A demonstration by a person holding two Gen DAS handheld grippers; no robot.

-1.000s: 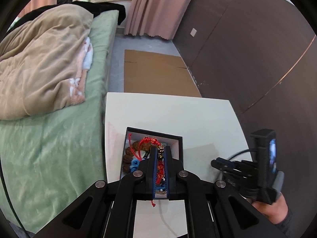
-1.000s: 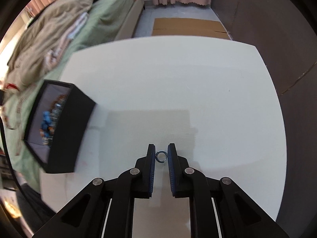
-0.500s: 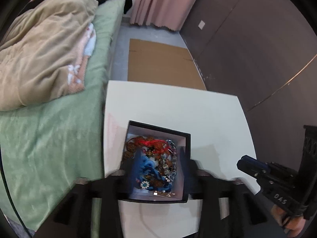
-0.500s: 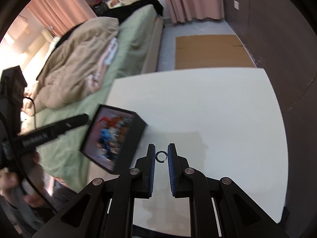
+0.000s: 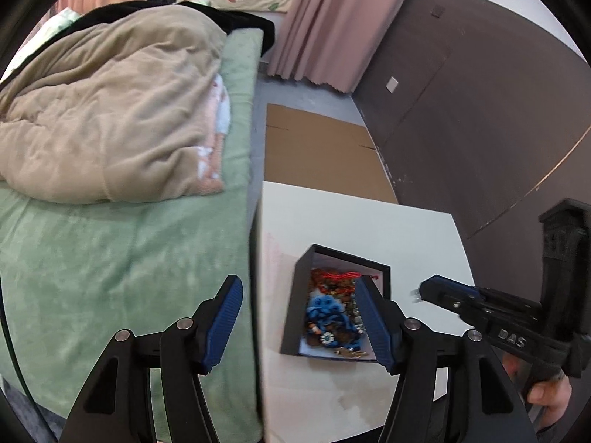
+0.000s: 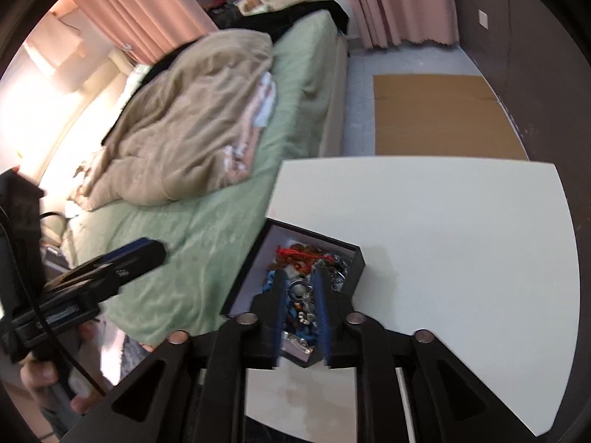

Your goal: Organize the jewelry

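A black jewelry box [image 5: 305, 282] with a white lining stands near the left edge of the white table [image 5: 354, 221]. It holds a tangle of jewelry: a red cord bracelet [image 5: 332, 276], blue beads [image 5: 325, 308] and metal chains. My left gripper [image 5: 300, 312] is open wide and empty, raised over the table's left edge beside the box. My right gripper [image 6: 300, 288] hovers right over the box [image 6: 354, 269], jaws close together on a small metal ring [image 6: 298, 288]. It also shows in the left wrist view [image 5: 419, 294].
A bed with a green sheet [image 5: 122, 258] and a beige blanket [image 5: 110, 118] lies along the table's left side. Flattened cardboard [image 5: 317, 151] lies on the floor beyond the table. A dark wall [image 5: 480, 110] stands on the right.
My left gripper opened, dropped the red bracelet into the box and drew back to the left. My right gripper carried the ring from the table's middle to above the box.
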